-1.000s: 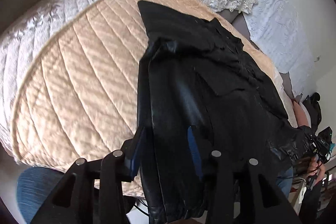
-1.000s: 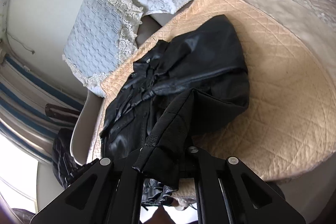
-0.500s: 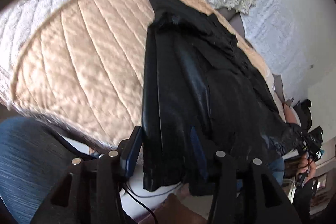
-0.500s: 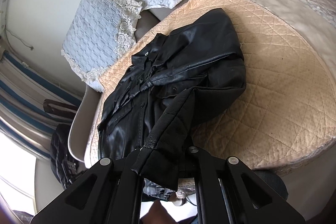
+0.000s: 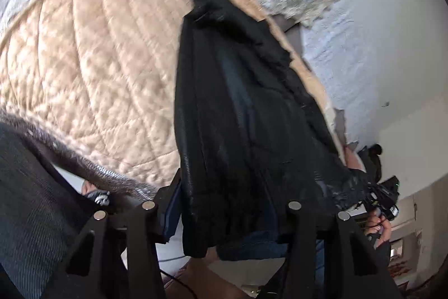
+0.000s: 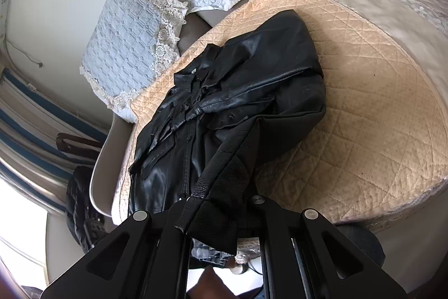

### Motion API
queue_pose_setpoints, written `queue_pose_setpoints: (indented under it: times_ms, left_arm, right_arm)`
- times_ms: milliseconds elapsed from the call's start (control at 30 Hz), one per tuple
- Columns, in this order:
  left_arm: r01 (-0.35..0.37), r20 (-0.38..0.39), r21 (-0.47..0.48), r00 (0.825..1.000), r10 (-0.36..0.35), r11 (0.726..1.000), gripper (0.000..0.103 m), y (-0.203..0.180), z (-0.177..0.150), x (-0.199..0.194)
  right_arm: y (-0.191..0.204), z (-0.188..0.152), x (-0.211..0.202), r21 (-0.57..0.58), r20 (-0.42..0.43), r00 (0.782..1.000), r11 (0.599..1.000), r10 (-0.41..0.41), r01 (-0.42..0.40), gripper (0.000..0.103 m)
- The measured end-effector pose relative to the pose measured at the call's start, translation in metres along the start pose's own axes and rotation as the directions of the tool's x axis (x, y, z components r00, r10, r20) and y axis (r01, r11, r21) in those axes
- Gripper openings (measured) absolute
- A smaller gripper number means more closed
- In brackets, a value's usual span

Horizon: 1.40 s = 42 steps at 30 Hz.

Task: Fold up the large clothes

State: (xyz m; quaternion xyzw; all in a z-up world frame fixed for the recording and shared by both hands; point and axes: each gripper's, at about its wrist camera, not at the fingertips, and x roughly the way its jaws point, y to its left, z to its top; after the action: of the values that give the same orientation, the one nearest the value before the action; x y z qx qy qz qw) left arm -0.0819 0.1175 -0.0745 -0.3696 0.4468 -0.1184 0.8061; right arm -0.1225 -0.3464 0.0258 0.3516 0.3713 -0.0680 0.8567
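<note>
A black leather jacket lies on a peach quilted bed cover, collar toward the pillows. My right gripper is shut on a fold of the jacket's hem, lifted off the bed's near edge. In the left wrist view the jacket stretches away from my left gripper, which is shut on its lower edge and holds it beyond the bed's edge. The fabric hides the fingertips of both grippers. The right gripper also shows far right in the left wrist view.
White and pale blue lace-trimmed pillows lean at the head of the bed. A grey chair edge and a dark bag stand left of the bed. The person's dark trouser leg fills the left wrist view's lower left.
Both grippers have pulled back from the bed with the jacket's lower edge, drawing it taut toward the near edge. The left wrist view is now blurred by motion.
</note>
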Motion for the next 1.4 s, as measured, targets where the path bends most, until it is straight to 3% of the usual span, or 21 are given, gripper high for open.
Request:
queue_pose_setpoints:
  times_ms: [100,167,200,233,300,333,500,633,767,1133,1400]
  left_arm:
    - [-0.009,-0.029,0.007,1.0,0.009,1.0,0.045,-0.005,0.002,0.006]
    - [0.021,-0.073,-0.012,0.997,-0.022,1.0,0.045,-0.003,-0.001,0.012]
    - [0.022,-0.095,-0.018,0.995,-0.023,1.0,0.041,-0.003,-0.002,0.015]
    - [0.005,-0.1,-0.01,0.995,-0.006,1.0,0.028,-0.005,-0.005,0.017]
    - [-0.013,-0.081,0.01,0.997,0.014,1.0,0.013,-0.011,-0.006,0.016]
    - [-0.009,-0.065,0.018,0.998,0.01,1.0,0.011,-0.014,-0.005,0.013]
    - [0.038,0.031,0.119,0.999,-0.042,0.992,0.008,-0.052,0.008,-0.016]
    - [0.093,0.11,0.188,0.987,-0.115,0.978,0.008,-0.081,0.03,-0.045]
    - [0.095,0.155,0.23,0.979,-0.133,0.969,0.008,-0.097,0.059,-0.05]
    - [0.069,0.204,0.219,0.972,-0.115,0.973,0.007,-0.113,0.152,-0.021]
    - [0.028,0.194,0.178,0.979,-0.062,0.984,0.007,-0.107,0.232,0.043]
  right_arm:
    - [0.0,-0.002,-0.001,0.005,0.001,1.0,1.0,-0.004,0.004,0.006]
    - [-0.001,-0.003,-0.001,0.005,-0.001,1.0,1.0,-0.007,0.007,0.006]
    - [-0.001,-0.004,-0.002,0.006,-0.001,1.0,1.0,-0.009,0.009,0.006]
    - [-0.002,-0.004,-0.002,0.008,-0.001,1.0,1.0,-0.01,0.01,0.006]
    - [-0.002,-0.004,-0.004,0.009,0.0,1.0,1.0,-0.011,0.011,0.006]
    - [-0.002,-0.005,-0.005,0.008,0.001,1.0,1.0,-0.014,0.014,0.006]
    - [0.0,-0.004,-0.015,0.015,0.024,1.0,1.0,0.009,-0.009,0.006]
    - [0.005,0.004,-0.023,0.02,0.062,0.997,0.999,0.043,-0.044,0.006]
    - [0.012,0.018,-0.025,0.01,0.088,0.994,0.998,0.067,-0.068,0.006]
    - [0.029,0.092,0.004,-0.048,0.109,0.99,0.996,0.086,-0.082,0.006]
    - [0.014,0.165,0.07,0.004,0.09,0.994,0.998,0.058,-0.059,0.006]
